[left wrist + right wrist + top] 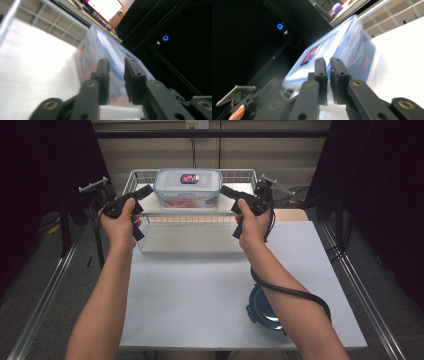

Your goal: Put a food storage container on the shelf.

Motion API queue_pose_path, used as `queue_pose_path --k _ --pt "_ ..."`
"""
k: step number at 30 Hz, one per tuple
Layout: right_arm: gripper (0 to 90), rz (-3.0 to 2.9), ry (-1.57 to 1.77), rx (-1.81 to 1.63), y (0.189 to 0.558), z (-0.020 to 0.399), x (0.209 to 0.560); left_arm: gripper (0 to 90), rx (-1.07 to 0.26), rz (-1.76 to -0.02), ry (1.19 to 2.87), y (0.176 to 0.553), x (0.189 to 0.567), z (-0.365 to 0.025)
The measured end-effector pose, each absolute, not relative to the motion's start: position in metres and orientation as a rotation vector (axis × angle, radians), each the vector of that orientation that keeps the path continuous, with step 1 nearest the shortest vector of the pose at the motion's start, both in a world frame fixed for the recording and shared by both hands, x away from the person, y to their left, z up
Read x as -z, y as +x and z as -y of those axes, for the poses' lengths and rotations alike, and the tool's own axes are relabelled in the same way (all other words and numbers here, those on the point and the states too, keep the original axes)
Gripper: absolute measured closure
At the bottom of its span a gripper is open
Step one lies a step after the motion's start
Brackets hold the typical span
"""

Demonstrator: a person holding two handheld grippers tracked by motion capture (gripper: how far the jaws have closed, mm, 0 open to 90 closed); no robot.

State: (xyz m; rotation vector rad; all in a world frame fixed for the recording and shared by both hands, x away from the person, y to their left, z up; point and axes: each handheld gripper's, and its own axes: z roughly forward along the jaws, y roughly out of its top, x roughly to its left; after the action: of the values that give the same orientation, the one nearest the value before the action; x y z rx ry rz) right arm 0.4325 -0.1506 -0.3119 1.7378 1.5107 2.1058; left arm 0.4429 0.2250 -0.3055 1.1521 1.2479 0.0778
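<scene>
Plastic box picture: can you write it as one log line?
plastic box: lid on, in wire basket | left gripper: at its left end | right gripper: at its right end

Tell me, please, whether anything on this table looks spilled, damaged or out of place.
Nothing stands out. The lidded container sits level in the wire basket, with a gripper at each end, and the dark round object lies flat near the table's front edge.

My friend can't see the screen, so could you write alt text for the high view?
A person's two hands each press a hand-held gripper, left and right, against the ends of a clear lidded plastic container standing in a white wire basket on a white table. A dark round lid lies near the right forearm.
</scene>
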Motion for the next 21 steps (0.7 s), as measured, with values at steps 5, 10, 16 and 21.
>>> queue_pose_path --k 5,10,16,21 --pt "90.0 -1.582 1.735 -2.081 0.425 0.144 0.320 84.7 -0.046 -1.249 1.192 0.437 0.317 -0.219" --pt "90.0 -1.650 1.740 -2.085 0.424 0.135 0.332 87.9 -0.033 -1.251 1.217 0.440 0.322 -0.212" --pt "90.0 -1.643 1.752 -2.079 0.433 0.131 0.336 88.5 -0.010 -1.242 1.224 0.445 0.327 -0.204" --pt "90.0 -1.631 1.742 -2.075 0.437 0.135 0.333 88.5 -0.009 -1.239 1.233 0.448 0.331 -0.199"
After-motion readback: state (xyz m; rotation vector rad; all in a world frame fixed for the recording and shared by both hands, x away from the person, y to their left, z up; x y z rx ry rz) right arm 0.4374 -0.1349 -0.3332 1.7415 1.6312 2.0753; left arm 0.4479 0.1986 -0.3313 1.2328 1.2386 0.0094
